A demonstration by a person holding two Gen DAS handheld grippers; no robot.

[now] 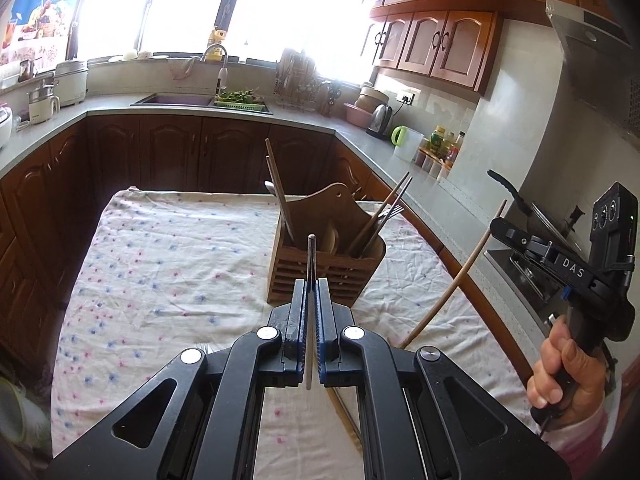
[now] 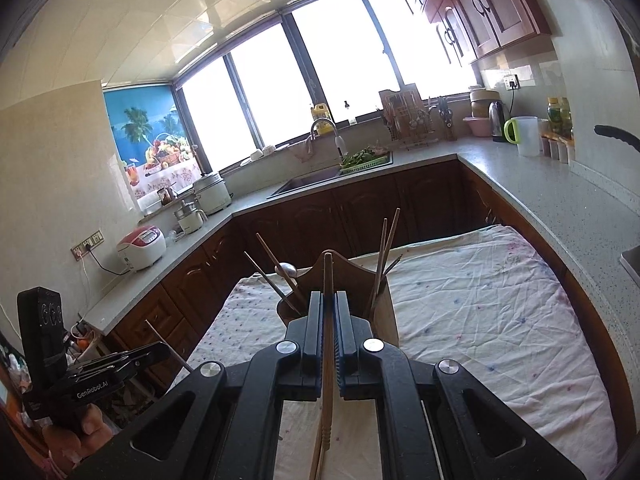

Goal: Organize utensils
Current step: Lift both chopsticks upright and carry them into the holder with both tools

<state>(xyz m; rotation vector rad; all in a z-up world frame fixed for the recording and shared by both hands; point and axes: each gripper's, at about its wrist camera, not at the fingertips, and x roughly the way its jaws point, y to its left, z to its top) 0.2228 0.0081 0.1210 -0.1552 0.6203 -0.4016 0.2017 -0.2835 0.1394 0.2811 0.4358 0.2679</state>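
Standing in a U-shaped kitchen here: brown wood cabinets, grey counters, big bright windows on the far wall, sink (image 1: 176,100) under them. In the middle sits a tabletop (image 1: 160,264) draped in a wrinkled white cloth with small pink and blue flowers.

One wooden utensil holder (image 1: 328,264) stands toward the far right of the cloth, with a few chopsticks, a fork and a pale spoon poking out; I can't count those exactly.

Two grippers are up above the cloth, just near of the holder. The left gripper (image 1: 312,280) has its fingers clenched on one thin, pale-handled utensil (image 1: 311,256). The right gripper (image 2: 329,300) is clamped on one wooden chopstick (image 2: 328,276), with a person's hand (image 1: 560,376) on its grip.
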